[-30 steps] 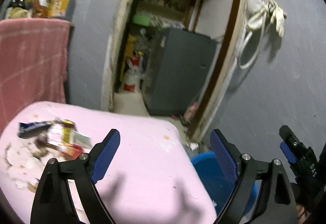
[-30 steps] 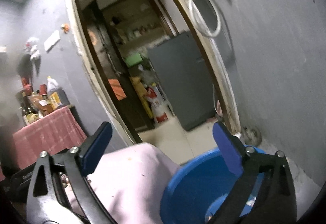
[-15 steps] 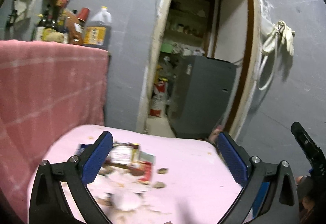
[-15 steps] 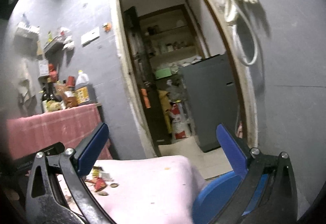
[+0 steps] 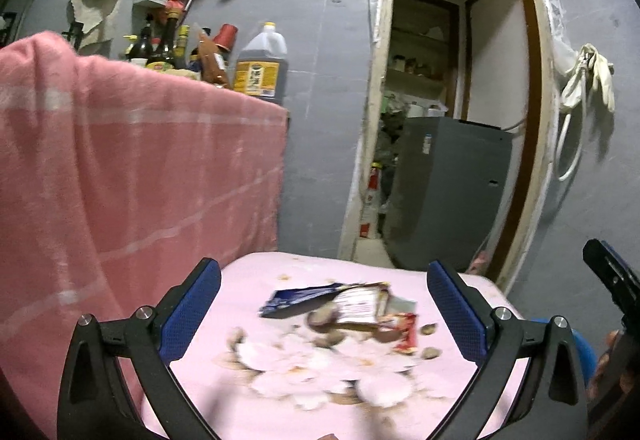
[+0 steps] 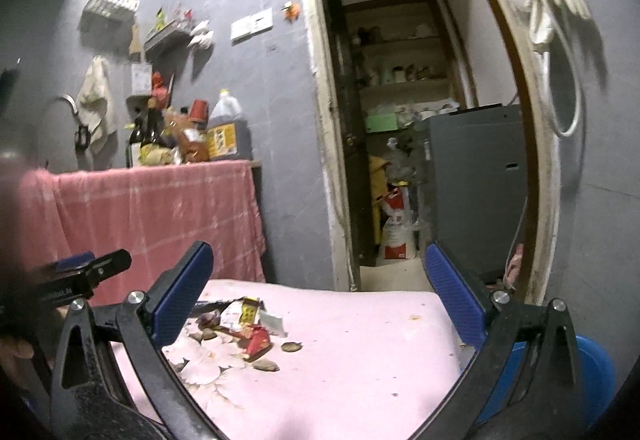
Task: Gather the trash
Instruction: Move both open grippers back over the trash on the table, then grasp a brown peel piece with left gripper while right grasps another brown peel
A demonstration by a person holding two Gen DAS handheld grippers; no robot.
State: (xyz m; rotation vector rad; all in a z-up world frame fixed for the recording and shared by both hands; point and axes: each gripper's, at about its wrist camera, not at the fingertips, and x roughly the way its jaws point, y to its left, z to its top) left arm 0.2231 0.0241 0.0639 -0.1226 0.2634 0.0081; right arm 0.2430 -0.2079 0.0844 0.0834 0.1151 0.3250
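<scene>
- Right now the left gripper [image 5: 324,314] is hanging over a pink table [image 5: 248,392] with its jaws spread wide, and it is holding nothing.
- Trash is lying in a little pile [image 5: 352,314] just past the blue pads, a bit to the right of the middle between them.
- On top of the pile a dark blue wrapper [image 5: 298,298] is lying with its long side going left to right, so the jaws are lining up across its ends, not across its thin side.
- A red wrapper [image 5: 408,332] and some brown shells [image 5: 430,352] are sitting on the right side of the pile.
- Over on the right, the right gripper [image 6: 320,296] is spread wide too and holding nothing, and from there the pile [image 6: 244,328] is sitting far off to the left, near its left pad.
- I think the left gripper is the nearer one (it is almost over the trash already).
- A blue tub [image 6: 596,376] is waiting low beside the right edge of the table, so there is open pink table between the pile and that edge.
- A pink towel [image 5: 132,176] is hanging close on the left, so that side is feeling tight.
</scene>
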